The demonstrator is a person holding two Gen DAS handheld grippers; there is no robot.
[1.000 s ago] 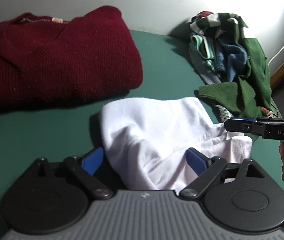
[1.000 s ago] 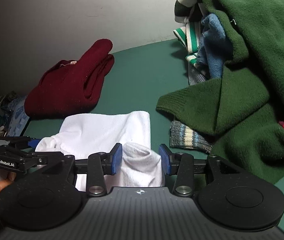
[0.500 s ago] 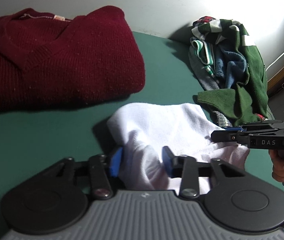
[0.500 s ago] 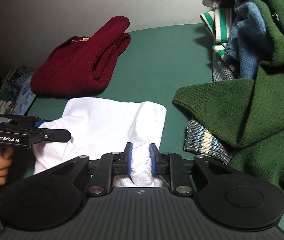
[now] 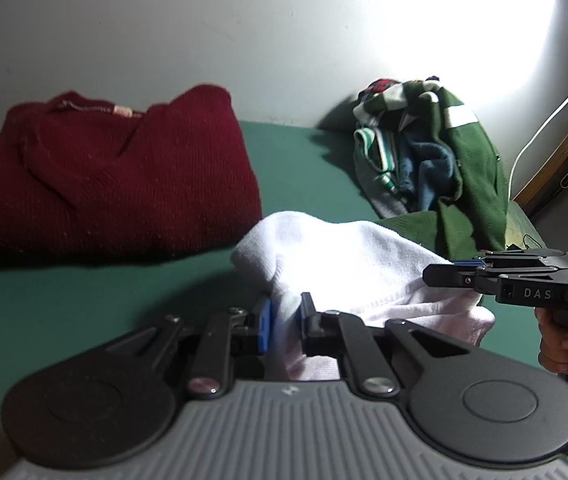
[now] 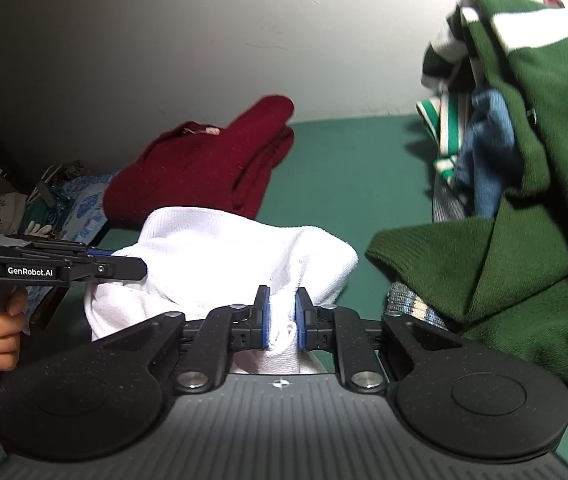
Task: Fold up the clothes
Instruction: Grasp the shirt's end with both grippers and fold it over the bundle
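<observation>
Pinching one white garment | left gripper clamped | right gripper clamped | one red sweater

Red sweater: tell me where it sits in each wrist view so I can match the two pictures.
Left wrist view: the red sweater fills the left middle, folded, behind the white garment.
Right wrist view: the red sweater lies left of center, farther back, seen edge-on against the wall.
Shared landmark: the pile of green clothes, on the right in both.

A soft white cotton garment, bunched and lifted at two pinched edges, sags in front of the folded dark-red knitted sweater
</observation>
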